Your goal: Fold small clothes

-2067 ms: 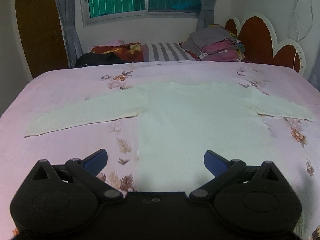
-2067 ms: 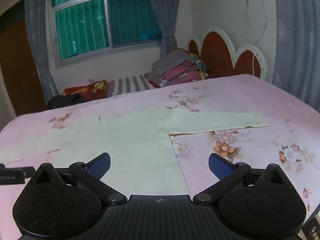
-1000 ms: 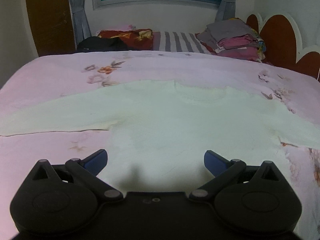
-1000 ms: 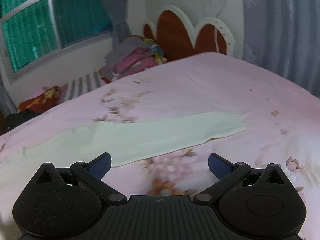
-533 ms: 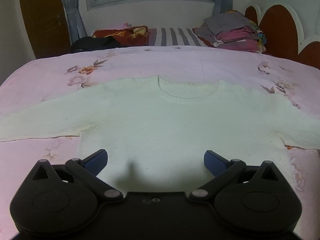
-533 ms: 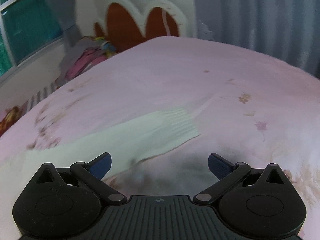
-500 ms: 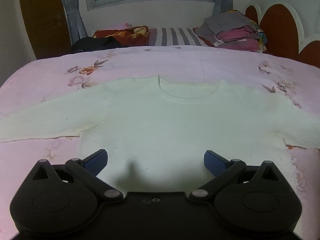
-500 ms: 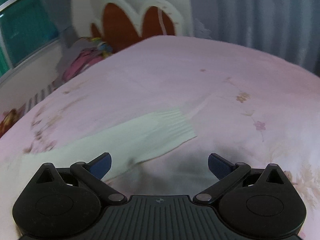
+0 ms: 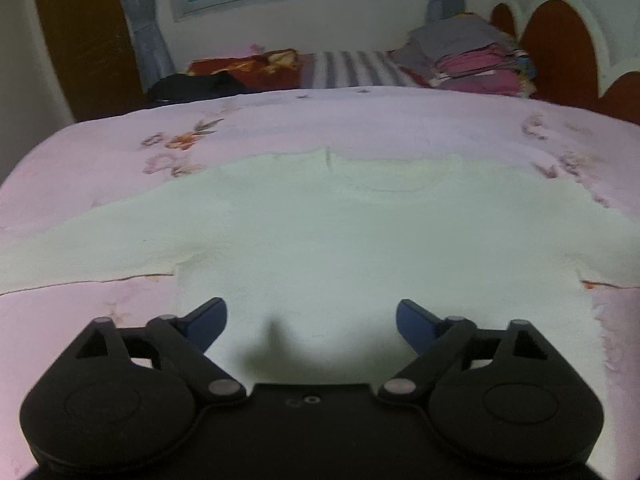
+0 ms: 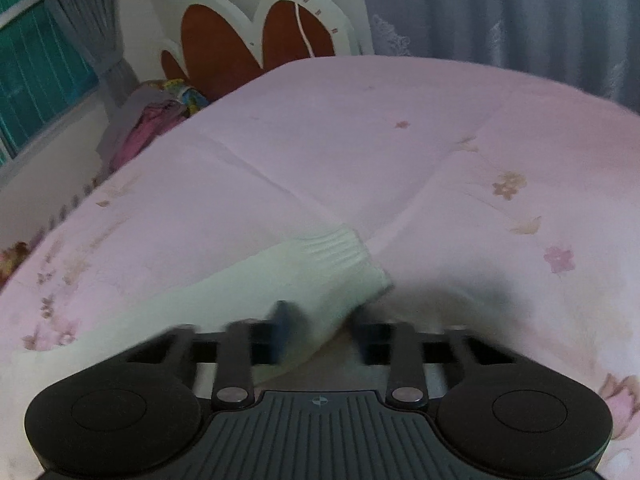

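Note:
A pale cream long-sleeved sweater [image 9: 340, 232] lies flat, sleeves spread, on the pink flowered bed sheet [image 9: 360, 120]. My left gripper [image 9: 311, 316] hovers over the sweater's lower body. Its jaws stand wide and are closing, with only flat fabric below them and nothing pinched. In the right wrist view the sweater's sleeve [image 10: 260, 284] runs in from the left and ends in a ribbed cuff [image 10: 344, 248]. My right gripper [image 10: 322, 320] is closing on the sleeve just behind the cuff. Its blurred fingers [image 10: 284, 320] press in from both sides, with the fabric gathered between them.
A stack of folded clothes [image 9: 472, 60] sits at the far right of the bed by the red and white headboard [image 9: 560, 40]. A striped pillow [image 9: 348, 68], a red patterned one [image 9: 256, 66] and a dark item [image 9: 188, 84] lie under the window. Grey curtains [image 10: 520, 12] hang behind the bed's right side.
My right gripper has swung down along the sleeve to its cuff end, and its jaws have gone from wide open to nearly closed on the fabric. The left jaws have narrowed slightly.

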Available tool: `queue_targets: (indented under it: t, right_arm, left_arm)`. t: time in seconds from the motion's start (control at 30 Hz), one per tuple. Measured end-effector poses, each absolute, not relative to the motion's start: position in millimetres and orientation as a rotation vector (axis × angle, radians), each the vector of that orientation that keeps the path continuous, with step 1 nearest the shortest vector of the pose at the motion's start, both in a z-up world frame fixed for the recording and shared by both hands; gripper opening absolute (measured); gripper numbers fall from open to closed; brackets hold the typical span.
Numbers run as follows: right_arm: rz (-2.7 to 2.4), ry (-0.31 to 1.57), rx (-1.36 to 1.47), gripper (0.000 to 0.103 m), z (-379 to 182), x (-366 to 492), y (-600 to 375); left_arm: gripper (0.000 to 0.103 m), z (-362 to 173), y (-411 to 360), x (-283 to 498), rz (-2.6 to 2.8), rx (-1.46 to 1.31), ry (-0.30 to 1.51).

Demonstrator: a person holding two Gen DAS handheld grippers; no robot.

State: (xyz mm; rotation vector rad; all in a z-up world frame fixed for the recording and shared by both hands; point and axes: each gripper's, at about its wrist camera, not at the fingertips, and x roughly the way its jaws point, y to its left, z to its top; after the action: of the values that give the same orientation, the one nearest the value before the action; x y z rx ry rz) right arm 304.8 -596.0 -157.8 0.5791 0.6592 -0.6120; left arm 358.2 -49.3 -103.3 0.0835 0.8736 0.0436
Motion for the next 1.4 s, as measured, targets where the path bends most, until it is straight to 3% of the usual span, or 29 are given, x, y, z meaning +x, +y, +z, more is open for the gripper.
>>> queue_targets:
  t: [0.17,0.37,0.73,1.03,1.23,1.27,1.33,1.37,1.4]
  right_arm:
    - [-0.581,0.626,0.592,0.003,-149.9,303.1,-595.0]
    - [-0.462,0.542,0.535,0.003,-112.2,315.9,-558.7]
    - [-0.053,0.510,0.444,0.003,-54.3,384.5,-363.9]
    - [0.222,0.655,0.396,0.003,-90.5,429.5,-177.9]
    - [0.285,0.791,0.323,0.004,-130.6,443.1,-114.0]
    - [0.284,0.814,0.302,0.006,-134.7,446.4,-109.2]
    - [0.302,0.829,0.305,0.033,-138.4,448.2,-109.1]
    - [0.305,0.820,0.314,0.066,-138.3,444.5,-112.5]
    - [0.292,0.793,0.311,0.078,-134.4,440.1,-115.7]
  left_arm:
    - [0.090,-100.0,-50.4,359.1,0.029,0.121,0.863]
    - [0.094,-99.2,-33.9,360.8,0.006,0.071,0.902]
    - [0.093,-87.2,26.9,350.0,0.028,0.145,0.817]
    - [0.087,-90.8,92.1,354.0,0.065,0.037,0.851]
    - [0.086,-94.8,110.5,367.0,-0.012,-0.086,0.871]
    - [0.086,-96.2,109.8,370.8,-0.031,-0.103,0.880]
    - [0.086,-99.9,103.1,380.9,-0.072,-0.115,0.898]
    - [0.087,-102.4,99.0,385.3,-0.091,-0.115,0.902]
    - [0.087,-104.6,93.3,390.0,-0.107,-0.118,0.906]
